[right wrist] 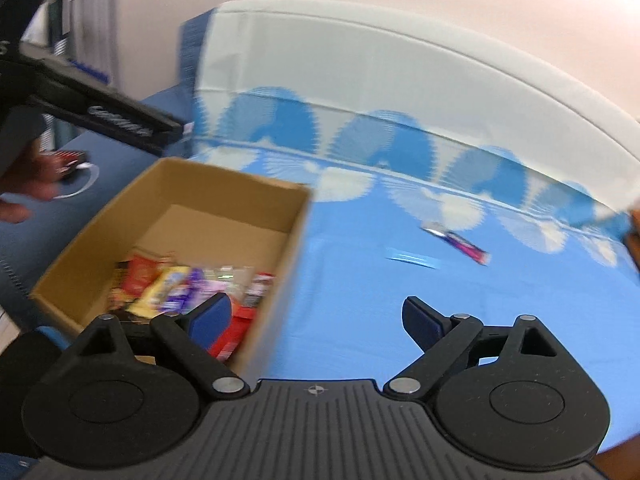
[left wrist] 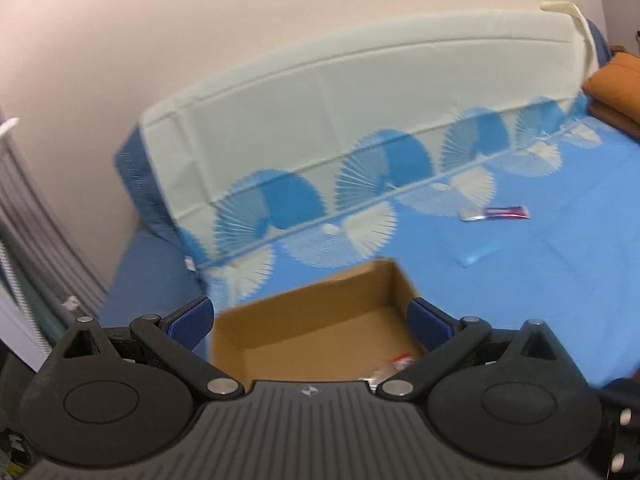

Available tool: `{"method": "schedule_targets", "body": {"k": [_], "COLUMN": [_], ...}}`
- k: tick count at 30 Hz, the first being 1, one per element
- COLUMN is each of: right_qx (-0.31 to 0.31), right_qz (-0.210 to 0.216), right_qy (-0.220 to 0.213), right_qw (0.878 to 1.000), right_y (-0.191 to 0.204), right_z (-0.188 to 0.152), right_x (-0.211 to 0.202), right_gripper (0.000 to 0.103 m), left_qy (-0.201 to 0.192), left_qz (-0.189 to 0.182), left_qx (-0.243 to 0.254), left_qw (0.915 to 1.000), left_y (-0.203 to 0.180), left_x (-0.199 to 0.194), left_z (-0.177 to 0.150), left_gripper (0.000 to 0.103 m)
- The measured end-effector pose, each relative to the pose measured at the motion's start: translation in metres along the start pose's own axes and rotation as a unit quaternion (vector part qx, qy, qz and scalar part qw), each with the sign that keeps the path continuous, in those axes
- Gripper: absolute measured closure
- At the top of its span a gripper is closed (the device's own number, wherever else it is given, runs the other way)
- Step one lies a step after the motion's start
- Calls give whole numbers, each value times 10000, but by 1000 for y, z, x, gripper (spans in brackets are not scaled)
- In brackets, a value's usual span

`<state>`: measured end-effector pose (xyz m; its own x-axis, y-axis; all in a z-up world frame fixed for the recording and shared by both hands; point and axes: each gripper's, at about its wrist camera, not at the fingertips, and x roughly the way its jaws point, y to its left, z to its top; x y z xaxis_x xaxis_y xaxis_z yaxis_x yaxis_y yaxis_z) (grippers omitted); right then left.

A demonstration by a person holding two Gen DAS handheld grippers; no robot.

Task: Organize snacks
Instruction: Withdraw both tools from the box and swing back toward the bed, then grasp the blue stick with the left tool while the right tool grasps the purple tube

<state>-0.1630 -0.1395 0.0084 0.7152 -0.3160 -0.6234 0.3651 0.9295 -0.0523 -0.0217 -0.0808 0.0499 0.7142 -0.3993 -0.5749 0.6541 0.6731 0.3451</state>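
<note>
An open cardboard box (right wrist: 224,196) sits on the blue sheet, with several colourful snack packs (right wrist: 176,284) piled in its near end. In the left wrist view the same box (left wrist: 304,304) lies right below my left gripper (left wrist: 310,318), which is open and empty. My right gripper (right wrist: 316,322) is open too, hovering over the box's right wall and the sheet. A purple and silver snack stick (right wrist: 460,245) lies alone on the sheet to the right of the box; it also shows in the left wrist view as a snack stick (left wrist: 496,213). Both views are motion-blurred.
A white and blue fan-patterned mattress cover (left wrist: 360,128) stands folded up against the pink wall. An orange cushion (left wrist: 616,88) lies far right. In the right wrist view the other gripper's black handle (right wrist: 100,116) and a hand (right wrist: 28,184) show at the left.
</note>
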Motion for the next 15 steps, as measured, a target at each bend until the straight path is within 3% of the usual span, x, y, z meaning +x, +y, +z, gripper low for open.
{"method": "schedule_targets", "body": {"k": [4,7,10,15], "right_qx": [277,382,387,650], "right_qz": [-333,-506,-710,-621], "right_qy": [-113,-163,-142,178], "right_qw": [9990,9979,9966,9958], "right_y": [-54,-98,-145,-224], "right_z": [-7,-8,-8,-20], "right_x": [4,20,45,105], "right_gripper": [7,6,5,5], "left_qy": [100,321,608,915], "left_qz": [-282,-744,-1475,-2018], "left_qx": [71,219,671,1909], "left_qw": [9995,9965,9849,9563], "left_y": [-38,-73,-115,-193], "left_x": [14,44,87,183], "left_z": [28,50,67,88], "left_gripper": [0,0,0,0]}}
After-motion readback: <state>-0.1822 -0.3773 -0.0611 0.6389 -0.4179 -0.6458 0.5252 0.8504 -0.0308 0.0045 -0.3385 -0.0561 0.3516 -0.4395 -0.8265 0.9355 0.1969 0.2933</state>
